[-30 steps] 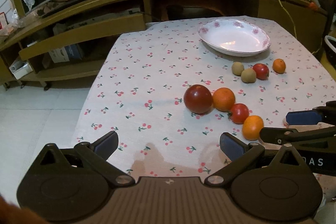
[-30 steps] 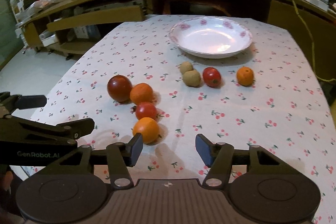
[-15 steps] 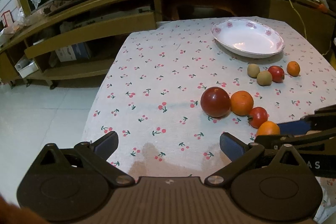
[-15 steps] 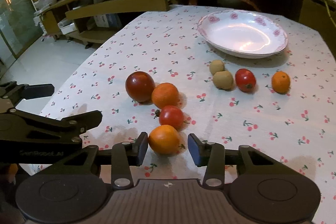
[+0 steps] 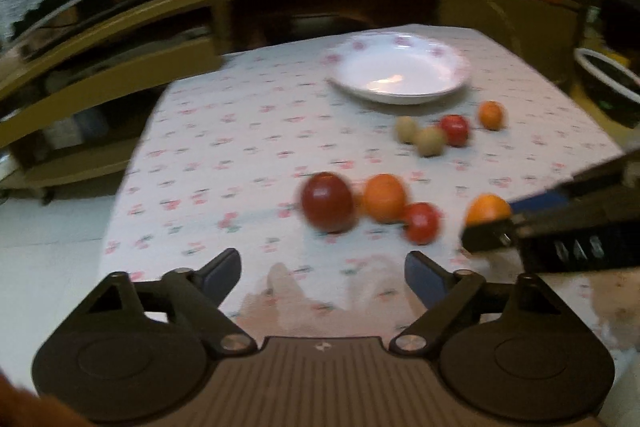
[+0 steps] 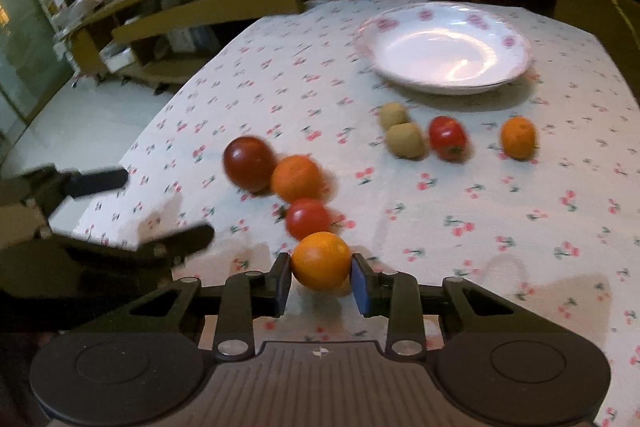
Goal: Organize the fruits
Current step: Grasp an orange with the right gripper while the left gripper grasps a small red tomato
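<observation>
Cherry-print tablecloth (image 6: 460, 211) covers the whole table, with a wooden shelf unit (image 6: 224, 7) behind it in the upper part of the frame. Right gripper (image 6: 321, 281) has both pads pressed on an orange (image 6: 321, 259) at bottom center of its view, looks like it's just clear of the cloth but hard to say for sure. Left gripper (image 5: 322, 275) is spread wide with nothing in it, lower center of its own view.

What I'd worry about: the pads only touch the orange's round sides, so a quick swing could roll it out. The red tomato (image 6: 307, 218) sits right behind it and could get bumped too.

The orange looks smooth, bright and firm. The empty floral plate (image 6: 508, 75), upper right, is probably the target.
</observation>
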{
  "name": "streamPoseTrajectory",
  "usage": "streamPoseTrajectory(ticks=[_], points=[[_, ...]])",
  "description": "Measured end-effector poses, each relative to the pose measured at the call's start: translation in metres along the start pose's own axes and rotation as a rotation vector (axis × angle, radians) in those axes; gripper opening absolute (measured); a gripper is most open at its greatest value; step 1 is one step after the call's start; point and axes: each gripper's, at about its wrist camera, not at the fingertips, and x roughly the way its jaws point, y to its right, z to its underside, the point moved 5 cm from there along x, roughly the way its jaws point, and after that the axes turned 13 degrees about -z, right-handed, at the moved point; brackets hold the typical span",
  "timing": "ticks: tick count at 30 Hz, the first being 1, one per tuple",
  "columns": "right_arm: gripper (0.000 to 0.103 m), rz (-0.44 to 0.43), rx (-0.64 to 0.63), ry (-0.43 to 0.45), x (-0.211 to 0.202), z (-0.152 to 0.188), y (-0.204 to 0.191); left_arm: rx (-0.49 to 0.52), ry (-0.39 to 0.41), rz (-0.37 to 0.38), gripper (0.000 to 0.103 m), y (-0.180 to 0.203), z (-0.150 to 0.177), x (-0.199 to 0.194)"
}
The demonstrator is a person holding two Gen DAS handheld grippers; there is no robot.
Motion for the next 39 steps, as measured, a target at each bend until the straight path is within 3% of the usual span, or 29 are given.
streamPoseTrajectory(ticks=[8,12,19,21,29,39], points=[[0.034,0.065,0.063,0.057,-0.024,-0.002,0.028,0.004,-0.024,0.109,0.065,0.035,-0.013,0.011],[0.034,0.075,0.094,0.062,-0.03,0.0,0.037,-0.004,-0.052,0.122,0.054,0.046,-0.016,0.021],[0.034,0.072,0.111,0.073,-0.039,0.001,0.044,-0.01,-0.075,0.107,0.046,0.052,-0.017,0.032],[0.034,0.074,0.114,0.073,-0.039,0.001,0.045,-0.003,-0.074,0.101,0.036,0.053,-0.017,0.031],[0.034,0.096,0.113,0.075,-0.042,0.0,0.048,0.038,-0.072,0.139,0.035,0.061,-0.017,0.021],[0.033,0.07,0.111,0.115,-0.051,-0.015,0.046,0.043,-0.015,0.164,0.035,0.07,-0.053,0.009]])
